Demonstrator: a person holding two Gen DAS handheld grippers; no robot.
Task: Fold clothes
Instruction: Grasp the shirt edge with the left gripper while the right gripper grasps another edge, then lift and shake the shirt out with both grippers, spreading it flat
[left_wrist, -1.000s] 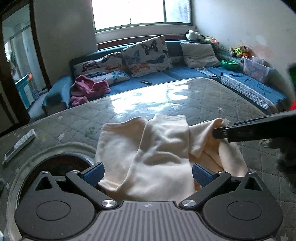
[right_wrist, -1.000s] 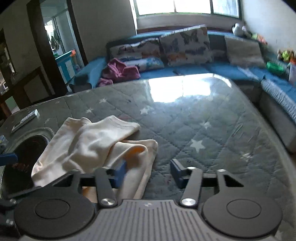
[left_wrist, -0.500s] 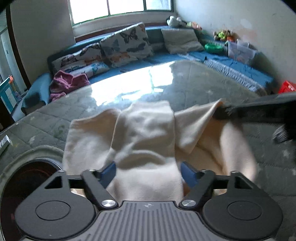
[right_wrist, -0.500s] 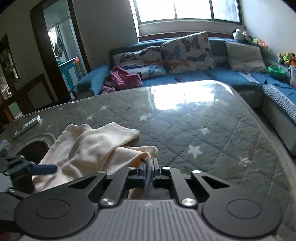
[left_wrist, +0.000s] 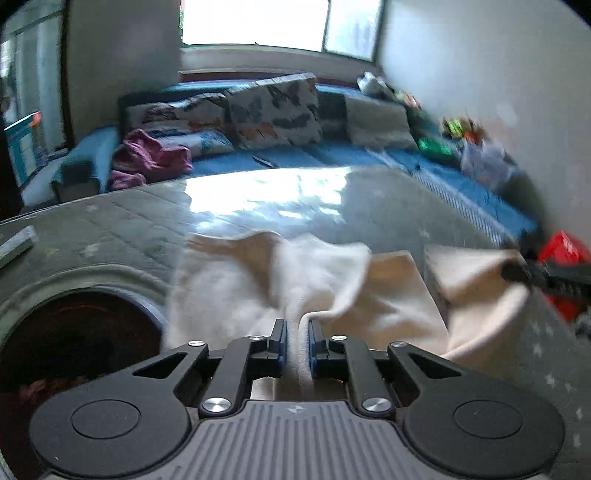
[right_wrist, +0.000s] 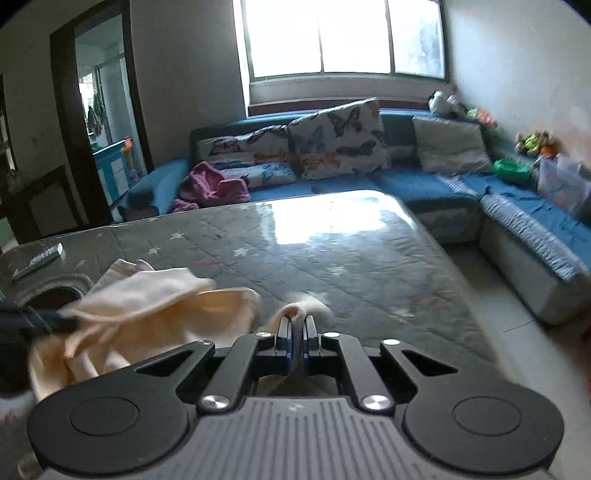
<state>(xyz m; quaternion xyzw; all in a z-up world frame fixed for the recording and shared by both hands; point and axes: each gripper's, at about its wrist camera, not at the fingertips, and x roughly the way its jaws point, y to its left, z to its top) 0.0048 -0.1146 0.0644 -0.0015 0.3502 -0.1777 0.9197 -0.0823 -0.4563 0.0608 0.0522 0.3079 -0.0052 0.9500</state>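
Note:
A cream garment (left_wrist: 332, 295) lies bunched on the grey star-quilted mattress (left_wrist: 147, 229). My left gripper (left_wrist: 296, 328) is shut on its near edge, with cloth pinched between the blue pads. My right gripper (right_wrist: 296, 325) is shut on another edge of the same cream garment (right_wrist: 147, 302) and holds it lifted off the mattress (right_wrist: 332, 251). In the left wrist view the right gripper's fingers (left_wrist: 517, 273) pinch the cloth at the right. In the right wrist view the left gripper (right_wrist: 33, 317) shows at the left edge.
A round dark opening (left_wrist: 74, 332) sits in the mattress cover at the near left. A flat box (right_wrist: 40, 258) lies at the far left. A blue sofa (right_wrist: 406, 181) with butterfly cushions and a pink garment (right_wrist: 214, 184) lies beyond. A red crate (left_wrist: 561, 251) stands right.
My left gripper has closed on the garment's near edge. My right gripper, shut half a second ago, has lifted its edge and pulled it to the right, spreading the cloth.

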